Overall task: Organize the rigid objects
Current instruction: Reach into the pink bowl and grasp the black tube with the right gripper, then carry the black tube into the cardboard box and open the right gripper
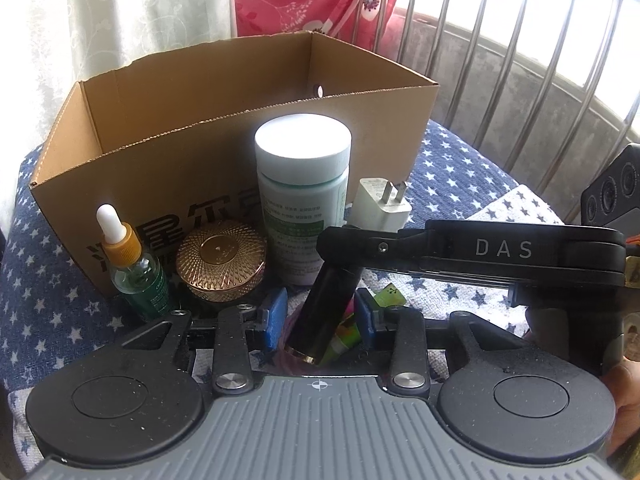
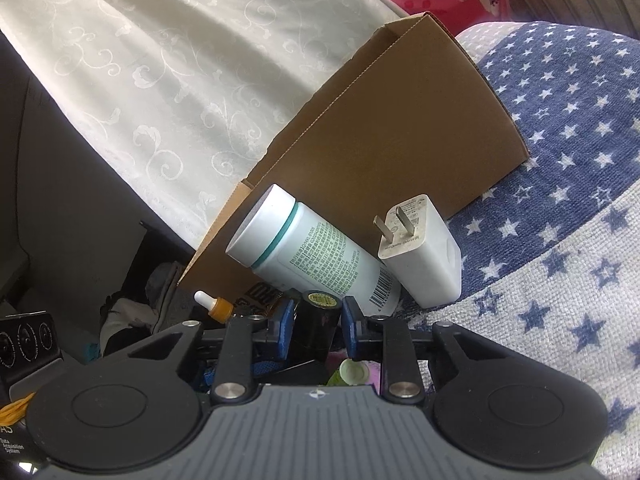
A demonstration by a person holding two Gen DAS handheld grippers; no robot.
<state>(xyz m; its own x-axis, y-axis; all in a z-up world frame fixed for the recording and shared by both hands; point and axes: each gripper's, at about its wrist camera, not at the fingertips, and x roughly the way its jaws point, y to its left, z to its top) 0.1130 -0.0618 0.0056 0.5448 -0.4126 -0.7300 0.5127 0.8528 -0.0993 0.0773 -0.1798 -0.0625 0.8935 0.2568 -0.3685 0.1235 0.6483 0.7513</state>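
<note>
A black cylindrical tube point(image 1: 320, 312) with a gold rim leans between the blue pads of my left gripper point(image 1: 320, 314); narrow gaps show on both sides, so the left jaws stand open around it. My right gripper point(image 1: 340, 254) reaches in from the right and covers the tube's top end. In the right wrist view, my right gripper point(image 2: 318, 322) is shut on the black tube point(image 2: 318, 320), its pads pressing both sides below the gold-labelled cap. The open cardboard box point(image 1: 240, 92) stands just behind.
Against the box front stand a dropper bottle point(image 1: 132, 256), a rose-gold lidded jar point(image 1: 220, 264), a white jar point(image 1: 302, 184) and a white charger plug point(image 1: 380, 204). A small green-yellow tube point(image 1: 344, 336) lies under the grippers on the star-patterned cloth point(image 1: 460, 160). A metal railing point(image 1: 520, 40) runs at the right.
</note>
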